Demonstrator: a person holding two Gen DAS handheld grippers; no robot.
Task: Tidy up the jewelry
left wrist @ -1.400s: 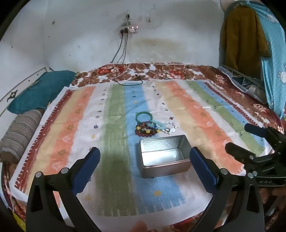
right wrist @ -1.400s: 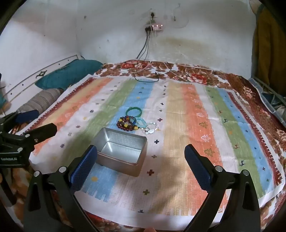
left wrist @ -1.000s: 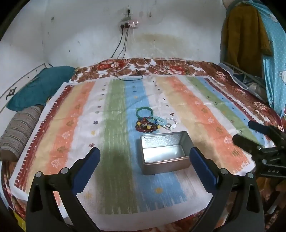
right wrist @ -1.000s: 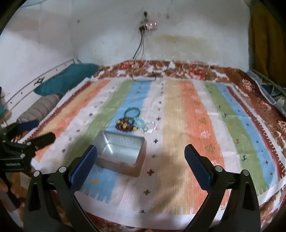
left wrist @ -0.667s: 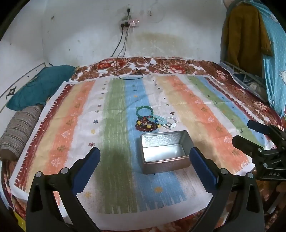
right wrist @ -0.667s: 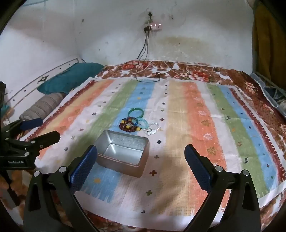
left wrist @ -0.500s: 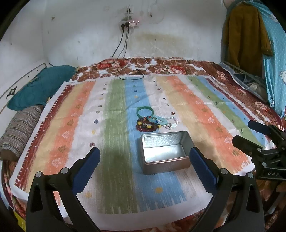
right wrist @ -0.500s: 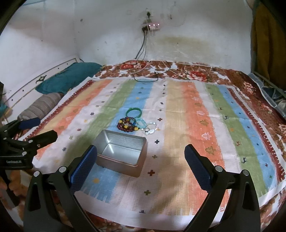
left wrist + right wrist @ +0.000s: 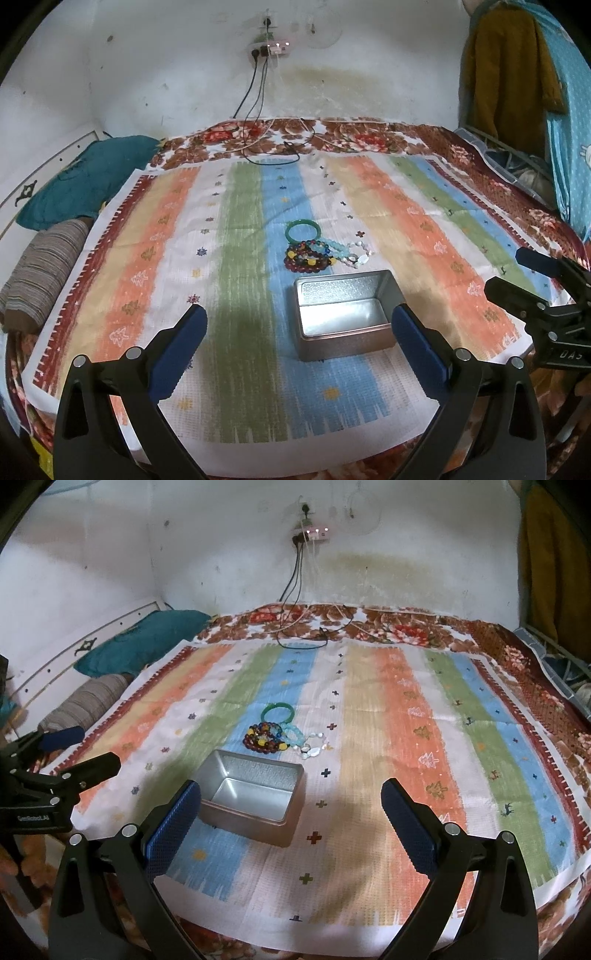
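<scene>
Tin (image 9: 343, 314): centre frame, open-topped, long axis left-right
Bracelets (image 9: 314, 253): clustered just above tin
Left gripper (image 9: 299, 339); right gripper (image 9: 290, 812): spread wide, holding nothing

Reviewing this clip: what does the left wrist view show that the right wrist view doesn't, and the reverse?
Only the left wrist view shows the right gripper, open at its right edge, plus a blue dotted cloth hanging beside a mustard garment.

Only the right wrist view shows the left gripper, open at its left edge.

Both show the empty metal tin, the green bangle and the beaded bracelets lying behind it on the striped cloth, and the teal pillow.
</scene>
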